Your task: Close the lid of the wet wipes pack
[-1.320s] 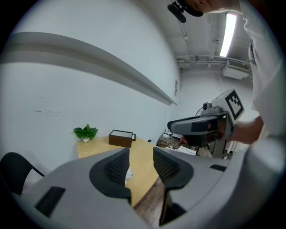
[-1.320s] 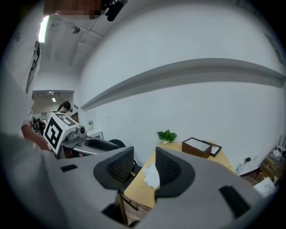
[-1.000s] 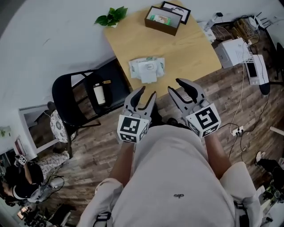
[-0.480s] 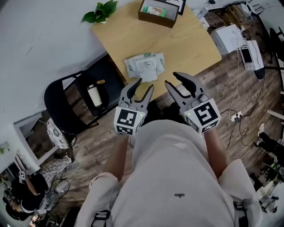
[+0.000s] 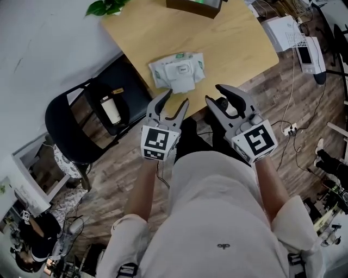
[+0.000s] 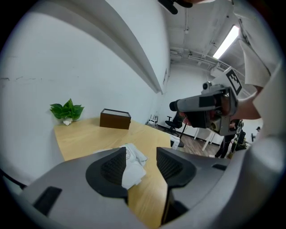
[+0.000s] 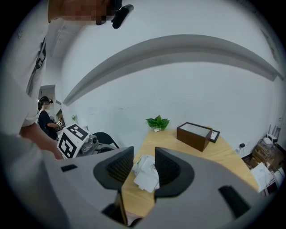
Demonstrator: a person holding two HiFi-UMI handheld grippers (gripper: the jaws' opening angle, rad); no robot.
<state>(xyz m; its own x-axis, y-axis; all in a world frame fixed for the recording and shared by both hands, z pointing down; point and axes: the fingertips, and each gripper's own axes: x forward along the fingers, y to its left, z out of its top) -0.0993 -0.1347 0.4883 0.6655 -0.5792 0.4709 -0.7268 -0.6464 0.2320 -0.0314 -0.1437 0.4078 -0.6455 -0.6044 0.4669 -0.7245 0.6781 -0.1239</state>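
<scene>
The white wet wipes pack (image 5: pixel 176 69) lies near the front edge of the wooden table (image 5: pixel 234 43), its lid flap (image 5: pixel 182 85) folded open toward me. Both grippers hang in the air just short of that edge. My left gripper (image 5: pixel 176 98) points at the pack; its jaws are opening with nothing between them. In the left gripper view the pack (image 6: pixel 133 166) shows ahead through the gap of the left gripper (image 6: pixel 140 157). My right gripper (image 5: pixel 216 93) stands open and empty beside it. In the right gripper view the pack (image 7: pixel 145 173) lies beyond the right gripper (image 7: pixel 144 163).
A brown box (image 5: pixel 196 4) and a small green plant (image 5: pixel 106 6) stand at the table's far side. A black chair (image 5: pixel 81 117) with a bottle (image 5: pixel 110 110) on its seat stands to the table's left. Cables and white devices (image 5: pixel 296 38) lie on the floor at right.
Both grippers have sunk and come nearer the table's front edge and the pack. The left jaws stand a little wider than before.
</scene>
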